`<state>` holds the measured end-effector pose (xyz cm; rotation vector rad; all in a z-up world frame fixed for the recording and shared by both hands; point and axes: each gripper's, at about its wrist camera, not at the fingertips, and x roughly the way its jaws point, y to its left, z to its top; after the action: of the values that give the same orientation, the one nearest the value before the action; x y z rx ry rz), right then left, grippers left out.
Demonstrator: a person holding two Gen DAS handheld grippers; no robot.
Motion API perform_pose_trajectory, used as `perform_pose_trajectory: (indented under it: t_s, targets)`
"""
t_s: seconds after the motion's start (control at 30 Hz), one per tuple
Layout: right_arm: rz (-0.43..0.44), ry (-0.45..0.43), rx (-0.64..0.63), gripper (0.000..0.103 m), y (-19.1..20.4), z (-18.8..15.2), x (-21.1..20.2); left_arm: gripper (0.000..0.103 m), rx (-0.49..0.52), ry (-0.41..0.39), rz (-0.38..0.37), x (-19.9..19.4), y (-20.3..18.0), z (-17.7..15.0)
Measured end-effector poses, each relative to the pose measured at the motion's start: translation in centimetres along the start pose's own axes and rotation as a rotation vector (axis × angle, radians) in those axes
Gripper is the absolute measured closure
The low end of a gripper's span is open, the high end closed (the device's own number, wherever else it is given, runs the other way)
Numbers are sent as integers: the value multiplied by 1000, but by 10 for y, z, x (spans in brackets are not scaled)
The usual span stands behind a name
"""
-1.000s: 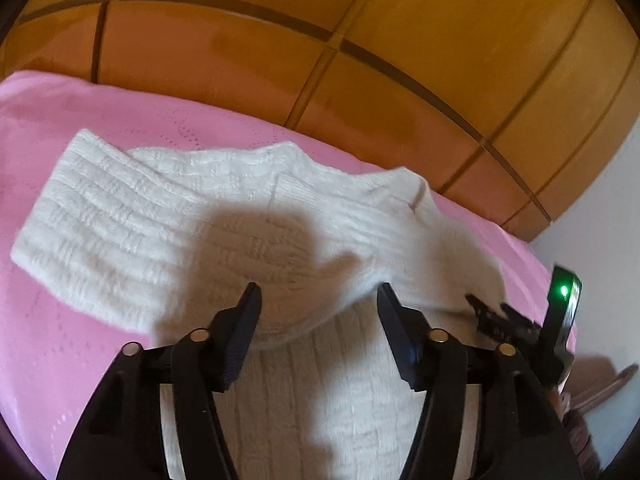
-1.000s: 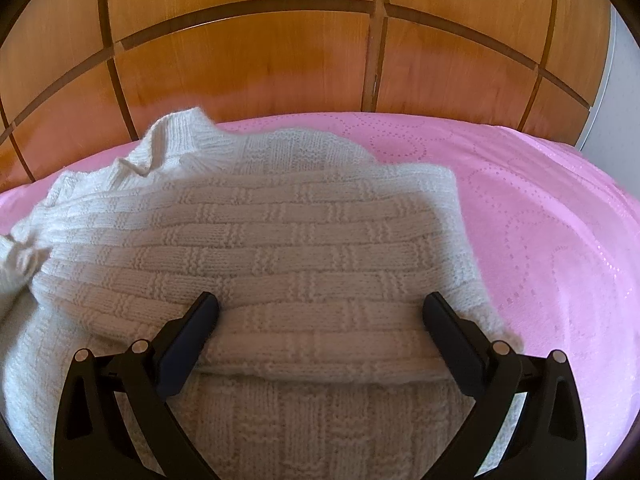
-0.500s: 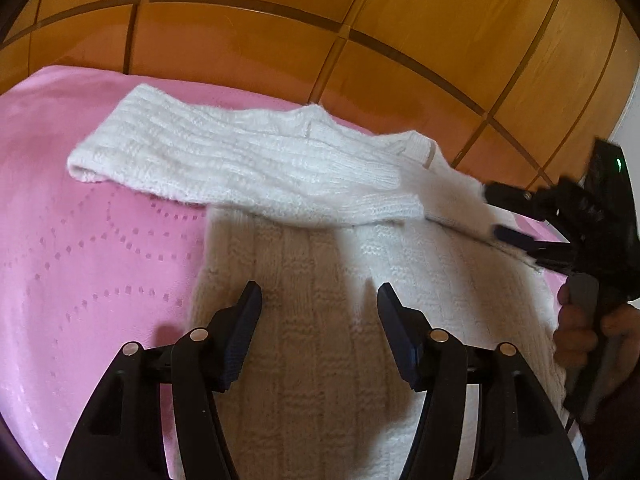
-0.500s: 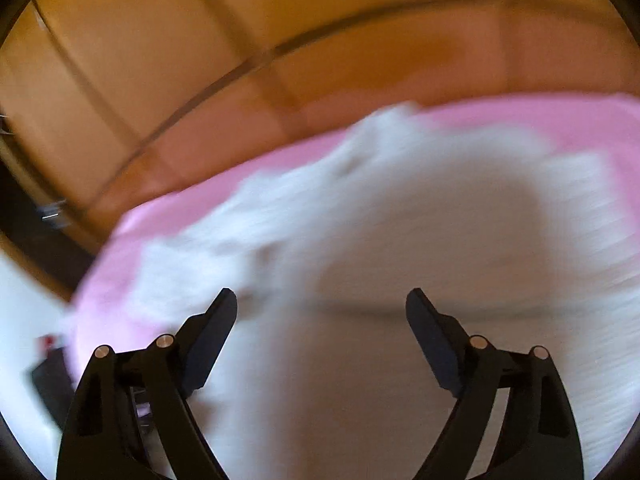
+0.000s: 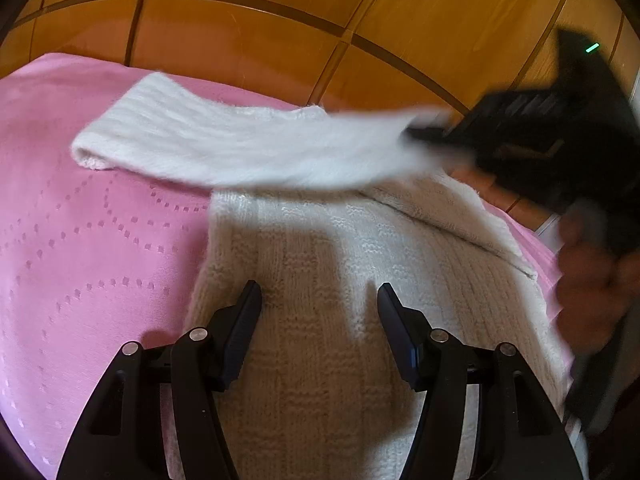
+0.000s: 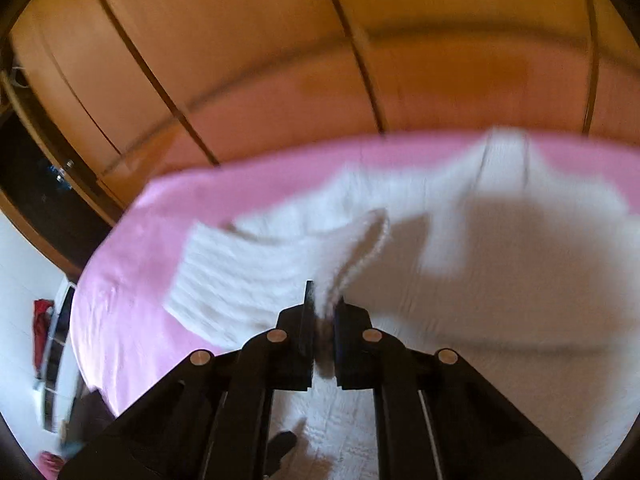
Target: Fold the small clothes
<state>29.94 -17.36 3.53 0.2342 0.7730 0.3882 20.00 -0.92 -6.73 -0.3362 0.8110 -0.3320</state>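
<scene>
The right claw (image 6: 323, 312), jaws just snapped closed on a fold of the white sweater (image 5: 320, 280) lying on the pink bedspread (image 5: 100, 240), lifts its sleeve (image 5: 240, 148) crosswise, ahead of the open, empty left claw (image 5: 320, 304), so a sleeve fold is probably beginning.

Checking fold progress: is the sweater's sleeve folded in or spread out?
Folded in: the sleeve lies across the sweater, its end pinched in the right gripper.
</scene>
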Motion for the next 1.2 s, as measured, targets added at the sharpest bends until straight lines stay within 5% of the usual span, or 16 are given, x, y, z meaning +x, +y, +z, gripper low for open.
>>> perform_pose_trajectory:
  t_s: [0.13, 0.27, 0.7, 0.93, 1.07, 1.2]
  targets:
    - [-43, -129, -2, 97, -19, 27, -43, 44, 9, 1, 10, -2, -2, -3]
    - [-110, -167, 54, 97, -61, 32, -61, 44, 15, 2, 18, -2, -3, -4]
    - [-380, -86, 361, 97, -231, -27, -64, 39, 42, 11, 38, -1, -9, -4]
    - [-341, -62, 435, 94, -262, -61, -59, 39, 49, 54, 60, -1, -13, 3]
    - [-355, -76, 398, 64, -256, -63, -65, 32, -74, 73, -132, -4, -13, 27]
    - [-406, -123, 364, 43, -237, -57, -78, 22, -69, 44, -170, 15, -24, 56]
